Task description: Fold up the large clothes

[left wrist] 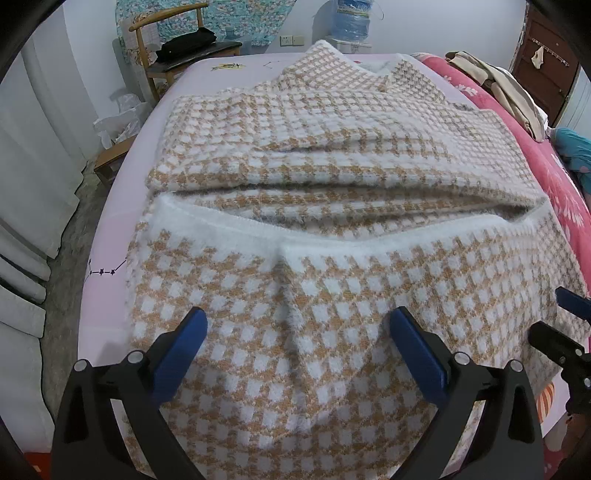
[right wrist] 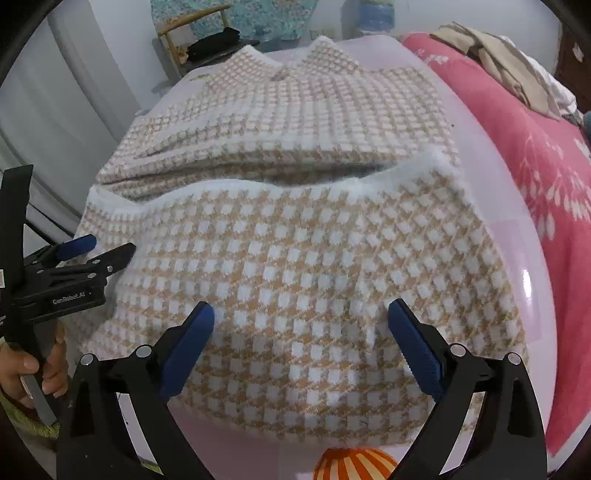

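A large tan-and-white checked fuzzy garment (left wrist: 306, 155) lies on the pink bed sheet (left wrist: 107, 295), its near part folded up so the white hem (left wrist: 295, 236) lies across the middle. It also fills the right wrist view (right wrist: 295, 251). My left gripper (left wrist: 299, 328) is open and empty just above the folded near part. My right gripper (right wrist: 301, 325) is open and empty over the same part, further right. The left gripper also shows at the left edge of the right wrist view (right wrist: 99, 247), beside the garment's left edge.
A red floral blanket (right wrist: 535, 177) with beige clothes (left wrist: 495, 85) covers the bed's right side. A wooden chair (left wrist: 177, 55) with a black item stands beyond the bed's far left corner, with a water bottle (left wrist: 352, 18) behind. The bed's left edge drops to the floor.
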A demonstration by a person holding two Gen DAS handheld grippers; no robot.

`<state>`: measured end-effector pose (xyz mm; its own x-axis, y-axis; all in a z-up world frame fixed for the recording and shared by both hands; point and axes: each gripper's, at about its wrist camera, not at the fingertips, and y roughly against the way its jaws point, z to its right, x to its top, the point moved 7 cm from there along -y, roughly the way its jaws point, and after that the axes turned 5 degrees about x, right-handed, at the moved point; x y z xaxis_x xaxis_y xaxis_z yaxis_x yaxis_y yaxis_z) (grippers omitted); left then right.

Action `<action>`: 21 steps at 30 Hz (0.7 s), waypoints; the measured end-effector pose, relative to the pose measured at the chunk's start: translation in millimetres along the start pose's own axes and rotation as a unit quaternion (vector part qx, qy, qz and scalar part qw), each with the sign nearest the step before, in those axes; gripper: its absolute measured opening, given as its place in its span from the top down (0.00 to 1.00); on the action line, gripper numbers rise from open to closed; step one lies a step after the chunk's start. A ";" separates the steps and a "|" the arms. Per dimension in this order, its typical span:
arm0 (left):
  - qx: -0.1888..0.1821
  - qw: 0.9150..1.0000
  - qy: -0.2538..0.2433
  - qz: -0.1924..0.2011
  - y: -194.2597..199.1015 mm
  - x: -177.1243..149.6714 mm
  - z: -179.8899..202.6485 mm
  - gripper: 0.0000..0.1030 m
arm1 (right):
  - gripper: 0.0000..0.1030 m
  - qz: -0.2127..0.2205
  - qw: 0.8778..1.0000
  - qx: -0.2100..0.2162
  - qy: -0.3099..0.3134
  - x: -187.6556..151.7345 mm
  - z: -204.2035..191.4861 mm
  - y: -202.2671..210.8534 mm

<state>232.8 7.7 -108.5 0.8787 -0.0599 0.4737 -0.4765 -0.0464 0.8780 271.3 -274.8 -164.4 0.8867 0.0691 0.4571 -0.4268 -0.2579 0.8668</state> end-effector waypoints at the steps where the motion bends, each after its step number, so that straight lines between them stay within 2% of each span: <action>1: 0.000 1.000 0.000 0.000 -0.1 0.1 0.1 0.06 | 0.09 0.000 1.000 0.001 -0.002 0.2 0.7 -1.4; 8: 0.000 1.000 0.000 0.000 -0.3 0.0 0.4 0.05 | 0.08 -0.003 1.000 0.014 -0.015 -6.3 1.5 -3.8; 21: 0.000 1.000 -0.001 0.000 -0.3 -0.1 0.5 0.05 | 0.08 -0.003 1.000 0.013 -0.010 -8.6 2.2 -3.9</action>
<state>232.8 7.2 -108.8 0.8790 -0.0616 0.4728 -0.4757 -0.0459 0.8784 265.8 -276.5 -172.1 0.8929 0.0507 0.4473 -0.4168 -0.2824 0.8640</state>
